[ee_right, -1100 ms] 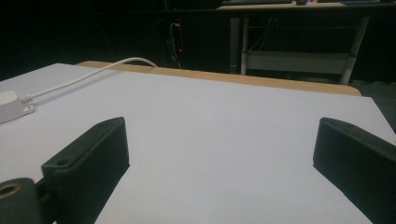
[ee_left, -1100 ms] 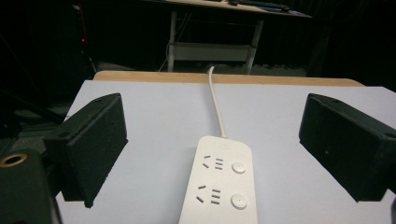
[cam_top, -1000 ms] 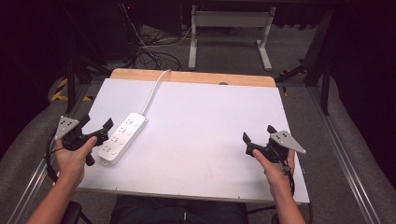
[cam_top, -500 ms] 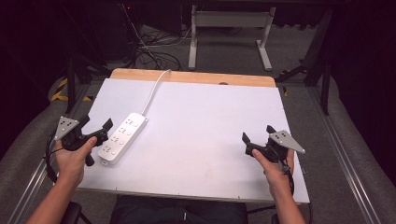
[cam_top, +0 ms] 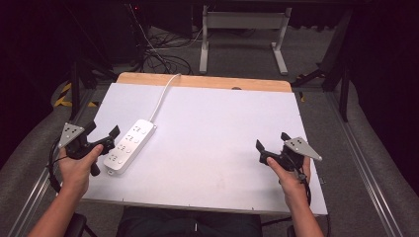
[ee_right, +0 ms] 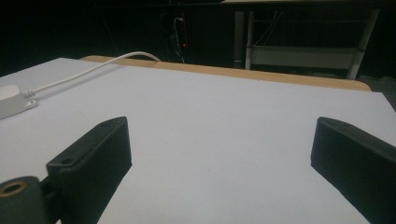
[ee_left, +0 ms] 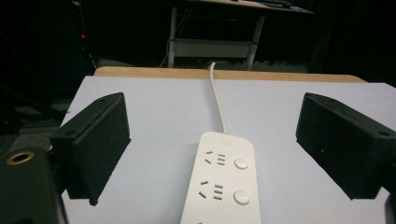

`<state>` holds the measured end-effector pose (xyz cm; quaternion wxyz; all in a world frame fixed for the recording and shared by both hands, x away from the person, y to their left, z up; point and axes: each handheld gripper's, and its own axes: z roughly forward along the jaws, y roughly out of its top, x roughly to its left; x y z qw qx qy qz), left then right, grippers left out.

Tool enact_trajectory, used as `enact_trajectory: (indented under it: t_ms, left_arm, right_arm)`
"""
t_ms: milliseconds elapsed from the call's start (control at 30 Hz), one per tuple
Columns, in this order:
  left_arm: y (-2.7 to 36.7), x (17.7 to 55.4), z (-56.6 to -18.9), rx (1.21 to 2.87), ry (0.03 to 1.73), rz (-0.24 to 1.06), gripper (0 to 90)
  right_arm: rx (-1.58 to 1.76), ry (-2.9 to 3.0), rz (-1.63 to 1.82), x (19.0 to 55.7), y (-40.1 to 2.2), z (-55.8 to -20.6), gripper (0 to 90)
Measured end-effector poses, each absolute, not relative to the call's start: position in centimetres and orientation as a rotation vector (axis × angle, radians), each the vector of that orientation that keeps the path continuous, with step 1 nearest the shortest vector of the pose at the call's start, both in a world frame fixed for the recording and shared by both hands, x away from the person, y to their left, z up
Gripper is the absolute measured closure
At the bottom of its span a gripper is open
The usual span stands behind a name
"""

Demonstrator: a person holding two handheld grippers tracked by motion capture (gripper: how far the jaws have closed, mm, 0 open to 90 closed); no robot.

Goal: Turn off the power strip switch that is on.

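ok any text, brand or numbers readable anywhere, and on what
None can be read.
Power strip: a faint mark near its cord end, too blurred to read; sockets and round buttons bear no legible labels.
Left gripper and right gripper: plain black jaws, no text.
Table: blank white sheet.

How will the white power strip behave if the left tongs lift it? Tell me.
The power strip is a flat rigid bar lying on the table, so it should lift stiffly without rolling. Its cord trails off the far edge and will likely drag or tug. The smooth plastic may slip between the open left tongs.
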<state>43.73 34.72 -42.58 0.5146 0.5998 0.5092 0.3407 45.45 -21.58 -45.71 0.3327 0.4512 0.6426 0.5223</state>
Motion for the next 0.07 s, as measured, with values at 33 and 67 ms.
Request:
enact_trajectory:
  t_ms: [33,67]
  left_arm:
    - [34.74,43.73,-42.58,1.442,1.225,0.819,10.3]
    - [34.75,43.73,-42.59,1.443,1.226,0.818,10.3]
  right_arm:
    - [1.174,1.681,1.365,45.52,-21.55,-45.74,5.6]
    - [1.177,1.685,1.365,45.52,-21.51,-45.75,5.6]
